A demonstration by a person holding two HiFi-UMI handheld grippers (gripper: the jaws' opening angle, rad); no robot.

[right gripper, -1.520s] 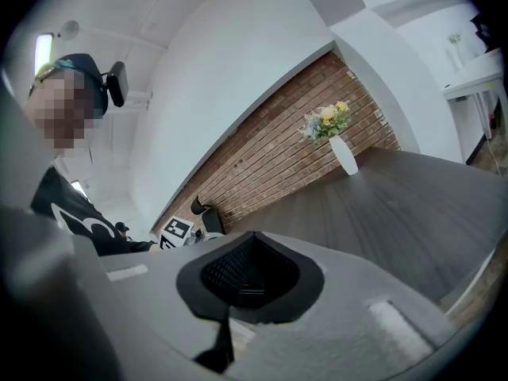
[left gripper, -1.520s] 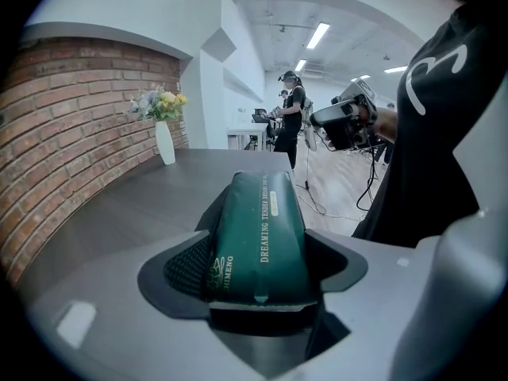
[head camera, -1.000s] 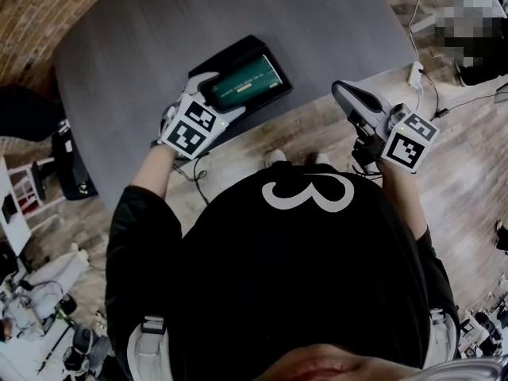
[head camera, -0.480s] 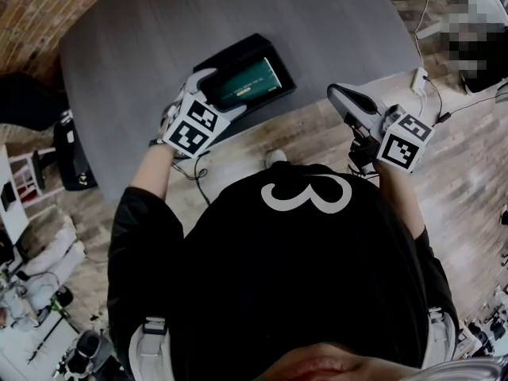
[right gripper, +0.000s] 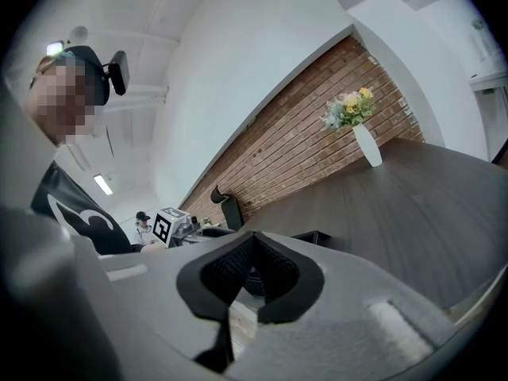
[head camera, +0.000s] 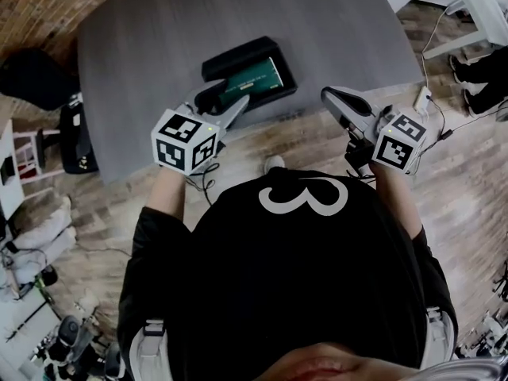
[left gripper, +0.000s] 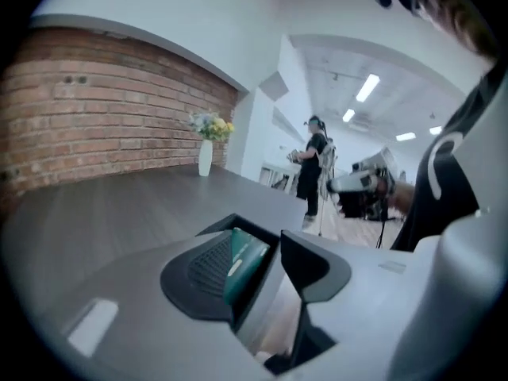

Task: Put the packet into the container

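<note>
1. A grey table [head camera: 159, 54] is seen standing on a wooden plank floor [head camera: 317, 137].
2. A brick wall [left gripper: 103, 125] is noted beyond the table.
3. A white vase [left gripper: 205, 158] is set upright at the table's far end, with yellow flowers [left gripper: 211, 125] held in it.
4. A person in black [left gripper: 314, 169] is seen standing well beyond the table.

You had one table [head camera: 159, 38], one black container [head camera: 230, 58] and one green packet [head camera: 254, 79]. You also had one white vase [left gripper: 205, 159] of flowers and one black chair [head camera: 79, 133]. One distant person [left gripper: 315, 169] showed in the left gripper view, one other person [right gripper: 143, 227] in the right gripper view.
</note>
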